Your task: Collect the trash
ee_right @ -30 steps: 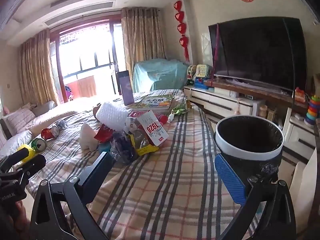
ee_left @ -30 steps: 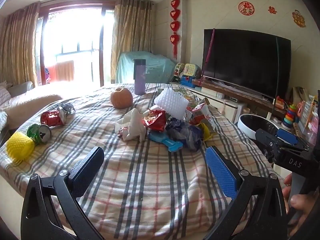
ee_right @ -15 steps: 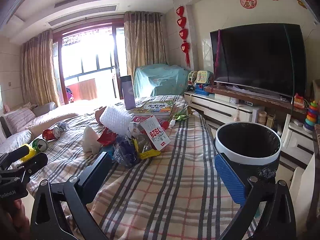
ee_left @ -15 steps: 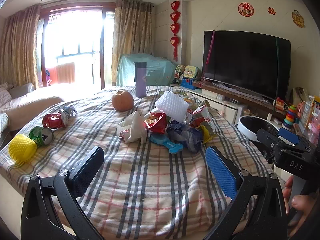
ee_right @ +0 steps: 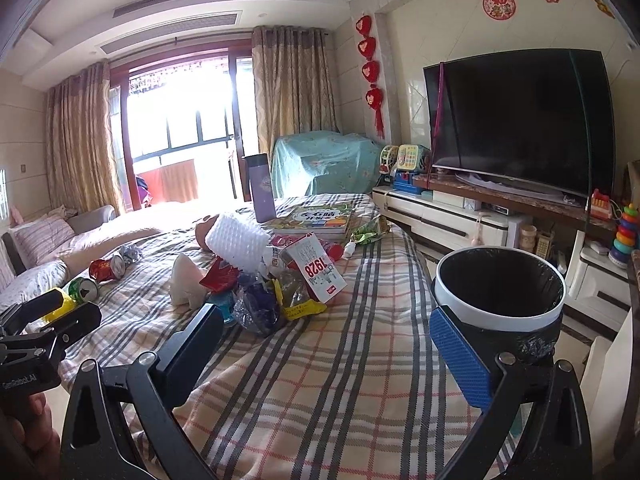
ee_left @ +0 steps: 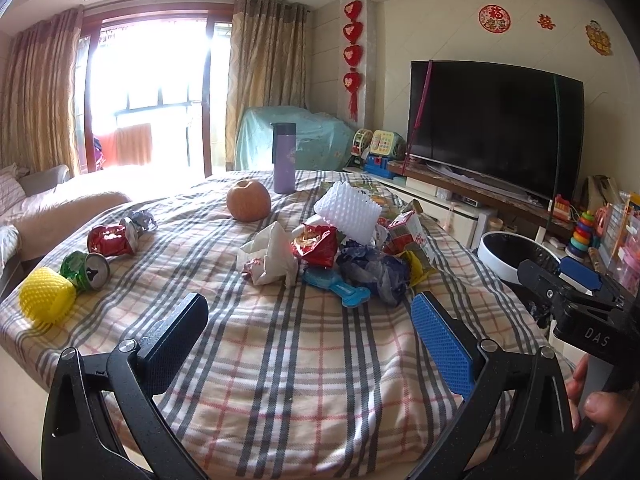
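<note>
Plaid blanket (ee_left: 304, 360), apple (ee_right: 202, 232) half hidden behind white foam net (ee_right: 238, 244)

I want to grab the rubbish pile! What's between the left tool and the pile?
Nothing but bare checked blanket. In the left wrist view the open left tool has only cloth before the pile.

A pile of wrappers (ee_left: 340, 252) is heaped mid-table on the cloth (ee_left: 280, 360). Two crushed cans (ee_left: 100, 252) and a foam sleeve (ee_left: 46, 300) are spread out well to its left. An apple (ee_left: 248, 200) and a bottle (ee_left: 284, 158) are set farther back. The bin (ee_right: 500, 288) is parked off the table's right edge, near the TV stand (ee_right: 460, 216).
</note>
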Motion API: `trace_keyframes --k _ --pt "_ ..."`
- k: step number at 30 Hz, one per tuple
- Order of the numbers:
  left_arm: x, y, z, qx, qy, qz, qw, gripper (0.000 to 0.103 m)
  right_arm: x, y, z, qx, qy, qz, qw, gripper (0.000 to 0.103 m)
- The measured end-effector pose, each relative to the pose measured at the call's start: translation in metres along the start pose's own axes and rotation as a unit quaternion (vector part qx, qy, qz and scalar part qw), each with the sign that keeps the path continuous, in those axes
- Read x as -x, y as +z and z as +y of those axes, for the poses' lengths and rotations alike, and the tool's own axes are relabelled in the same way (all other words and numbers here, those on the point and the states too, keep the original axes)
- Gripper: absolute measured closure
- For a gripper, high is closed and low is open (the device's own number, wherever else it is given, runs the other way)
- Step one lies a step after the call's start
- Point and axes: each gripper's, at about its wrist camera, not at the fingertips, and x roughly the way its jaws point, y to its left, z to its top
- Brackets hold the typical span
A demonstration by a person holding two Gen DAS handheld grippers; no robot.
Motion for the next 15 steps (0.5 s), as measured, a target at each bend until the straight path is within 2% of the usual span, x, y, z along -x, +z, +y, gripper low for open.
trace_keyframes --k 15 --pt "-0.0026 -0.0009 0.0003 0.001 -0.001 0.001 1.0000 0.000 -0.0026 -0.0024 0.0027 0.004 0.005 0.000 1.000 0.000"
